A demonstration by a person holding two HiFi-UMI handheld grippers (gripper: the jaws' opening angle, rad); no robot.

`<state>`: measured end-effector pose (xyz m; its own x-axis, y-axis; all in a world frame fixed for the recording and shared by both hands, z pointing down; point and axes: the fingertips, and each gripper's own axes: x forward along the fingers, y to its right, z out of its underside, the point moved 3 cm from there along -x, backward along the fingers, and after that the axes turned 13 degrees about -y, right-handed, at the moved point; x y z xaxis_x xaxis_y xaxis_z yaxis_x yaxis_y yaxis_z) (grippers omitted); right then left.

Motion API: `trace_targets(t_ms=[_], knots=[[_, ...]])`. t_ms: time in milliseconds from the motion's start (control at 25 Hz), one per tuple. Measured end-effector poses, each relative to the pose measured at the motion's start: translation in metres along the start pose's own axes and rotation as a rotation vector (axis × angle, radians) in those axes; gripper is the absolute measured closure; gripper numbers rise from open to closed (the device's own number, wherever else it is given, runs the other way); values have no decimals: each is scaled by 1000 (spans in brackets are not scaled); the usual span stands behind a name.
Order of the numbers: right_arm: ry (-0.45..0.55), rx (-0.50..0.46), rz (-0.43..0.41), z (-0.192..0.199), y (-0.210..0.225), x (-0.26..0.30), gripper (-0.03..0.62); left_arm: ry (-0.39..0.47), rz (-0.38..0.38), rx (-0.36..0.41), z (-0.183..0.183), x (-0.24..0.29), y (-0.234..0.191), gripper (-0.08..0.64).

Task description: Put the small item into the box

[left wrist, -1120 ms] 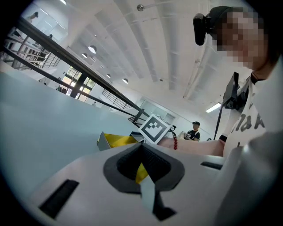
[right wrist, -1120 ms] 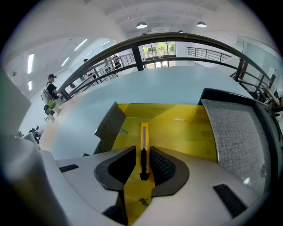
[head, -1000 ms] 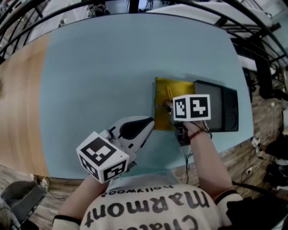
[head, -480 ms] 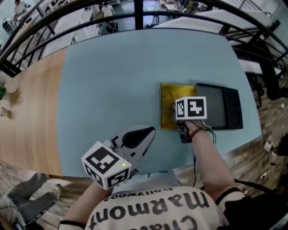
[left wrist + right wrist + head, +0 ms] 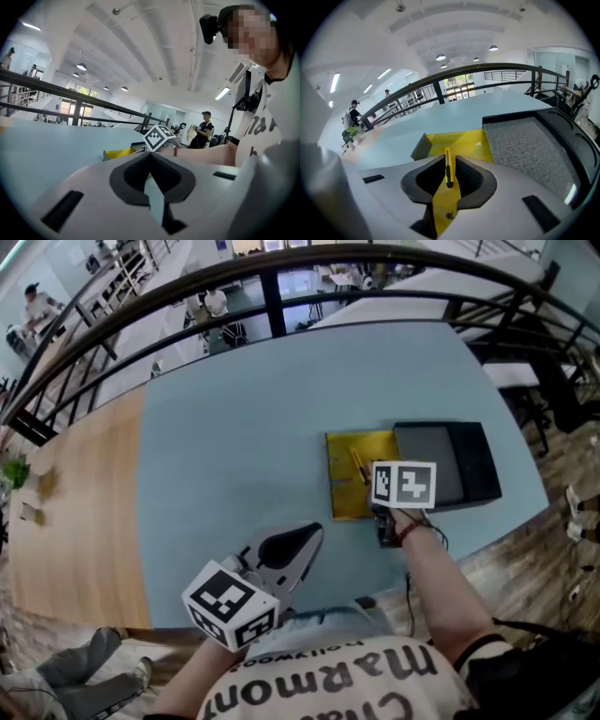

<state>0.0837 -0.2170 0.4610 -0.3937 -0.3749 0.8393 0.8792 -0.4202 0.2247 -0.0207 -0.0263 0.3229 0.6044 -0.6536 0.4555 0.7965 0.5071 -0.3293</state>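
Head view: a light blue bench (image 5: pixel 234 427) carries an open yellow box (image 5: pixel 342 501), and a black tray (image 5: pixel 473 465) sits touching the box's right side. The right gripper (image 5: pixel 377 491) reaches over the box from the near edge, its marker cube above the seam between box and tray. The small item (image 5: pixel 359 465), a thin yellow stick, shows at a slant within the box, just ahead of that gripper. The left gripper (image 5: pixel 314 531) hangs over bare bench, well apart from the box and nearer the person.

Left gripper view: the left gripper (image 5: pixel 150 157) has its tips together with nothing between them. Beyond it are the bench (image 5: pixel 47 145), a corner of the yellow box (image 5: pixel 119 153) and the other gripper's marker cube.

Right gripper view: the right gripper (image 5: pixel 450 161) is closing its jaws around the small item (image 5: pixel 448 166), whose dark end points toward the camera. A gap remains beside the item, so the pads do not clamp it. Under it lies the yellow floor of the box (image 5: pixel 461 140). I cannot tell whether the item rests on that floor. The black tray (image 5: pixel 525 140), lined in grey, lies to the right.
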Motion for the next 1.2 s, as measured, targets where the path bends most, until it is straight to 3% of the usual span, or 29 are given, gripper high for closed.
trace_targets(t_ms=[280,560,880,1200], knots=[[154,21,-204,-10,-18,-48,522,39,22,44,-10,1,14,558],[253,74,-255,-5,-25,-108,529,112,84,82,-37,-7,27,558],[304,53,-182,14,-36,-145,534,120,166,196,-42,-32,44,558],[356,168,-105,52,-79,-157,538,53,236,232,-12,-96,29,558]])
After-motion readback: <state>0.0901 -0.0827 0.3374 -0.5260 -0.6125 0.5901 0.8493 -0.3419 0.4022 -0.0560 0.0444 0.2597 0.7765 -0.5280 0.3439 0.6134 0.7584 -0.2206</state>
